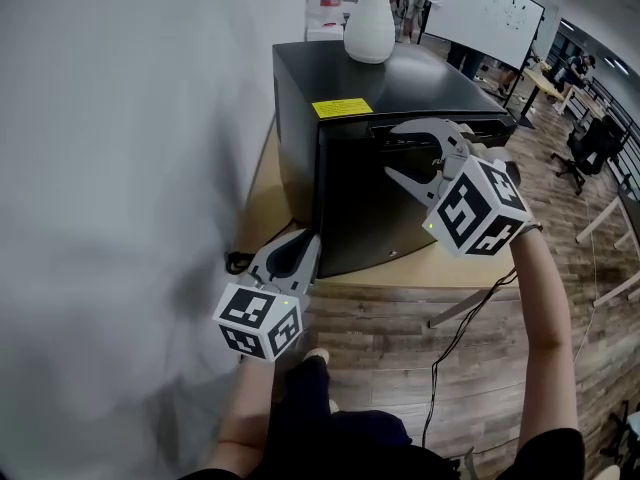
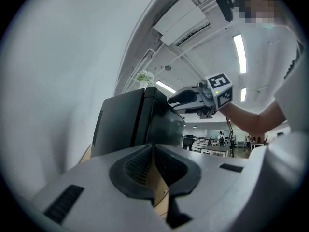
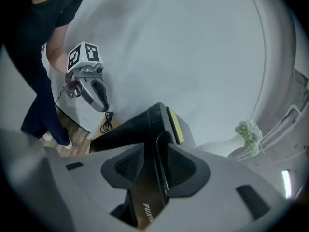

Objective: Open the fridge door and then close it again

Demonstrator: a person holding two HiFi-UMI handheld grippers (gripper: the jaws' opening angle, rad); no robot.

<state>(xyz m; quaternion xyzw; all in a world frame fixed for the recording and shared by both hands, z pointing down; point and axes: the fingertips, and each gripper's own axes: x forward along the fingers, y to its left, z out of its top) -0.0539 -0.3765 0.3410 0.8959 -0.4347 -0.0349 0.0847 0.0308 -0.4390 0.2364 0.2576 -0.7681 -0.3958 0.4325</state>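
Observation:
A small black fridge (image 1: 360, 208) stands on a low wooden platform (image 1: 262, 193), with a yellow label (image 1: 341, 108) on its top. Its door looks closed against the body. My right gripper (image 1: 392, 150) is open at the door's top front edge. In the right gripper view the door's edge (image 3: 159, 129) runs through the gap between the jaws of the right gripper (image 3: 155, 149), and the pads are clear of it. My left gripper (image 1: 303, 240) is shut and empty, low at the fridge's front left corner. The left gripper (image 2: 153, 148) points level at the fridge (image 2: 125, 124).
A white vase (image 1: 370, 23) with flowers stands on the fridge's top. A grey wall (image 1: 120, 168) is close on the left. A black cable (image 1: 237, 262) lies by the platform, and another (image 1: 440, 363) trails over the wooden floor. Desks and chairs (image 1: 590, 143) stand at the back right.

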